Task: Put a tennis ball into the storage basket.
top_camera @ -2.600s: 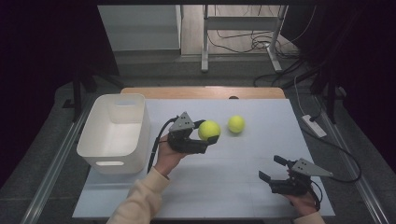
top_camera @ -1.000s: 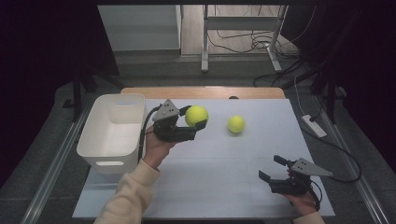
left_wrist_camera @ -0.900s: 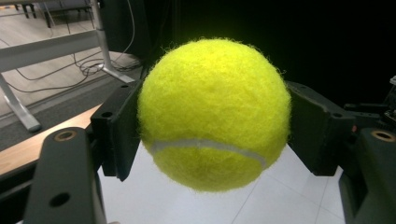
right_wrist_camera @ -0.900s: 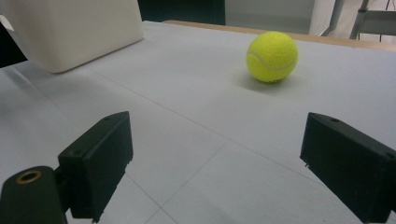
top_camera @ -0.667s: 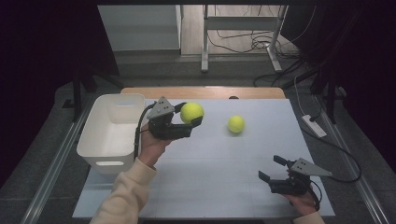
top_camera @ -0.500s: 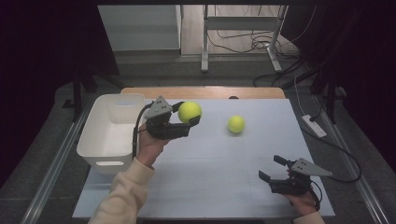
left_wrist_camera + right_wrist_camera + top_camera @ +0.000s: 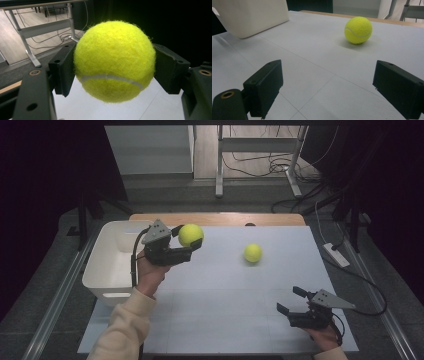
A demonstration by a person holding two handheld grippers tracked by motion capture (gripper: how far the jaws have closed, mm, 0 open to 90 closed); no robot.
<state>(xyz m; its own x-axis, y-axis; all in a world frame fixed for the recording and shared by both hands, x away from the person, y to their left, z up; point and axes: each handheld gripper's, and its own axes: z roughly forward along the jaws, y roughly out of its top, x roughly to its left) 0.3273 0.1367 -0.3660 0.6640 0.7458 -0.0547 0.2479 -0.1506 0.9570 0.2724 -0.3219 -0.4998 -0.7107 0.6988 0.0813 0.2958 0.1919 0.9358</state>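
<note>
Holding a yellow tennis ball [image 7: 190, 234] tight between its fingers, the left gripper [image 7: 191, 243] has carried it up off the table [image 7: 225, 310] and closer to the white bin [image 7: 111, 267] than a moment ago. The drop looks near. The other ball [image 7: 253, 253] sits on the table, and the right gripper [image 7: 291, 300] rests with fingers apart.

Two yellow-green tennis balls [image 7: 191, 234] [image 7: 253, 253] with white seams, black tongs [image 7: 192, 242], a white bin [image 7: 107, 265], pale grey table [image 7: 225, 315].
</note>
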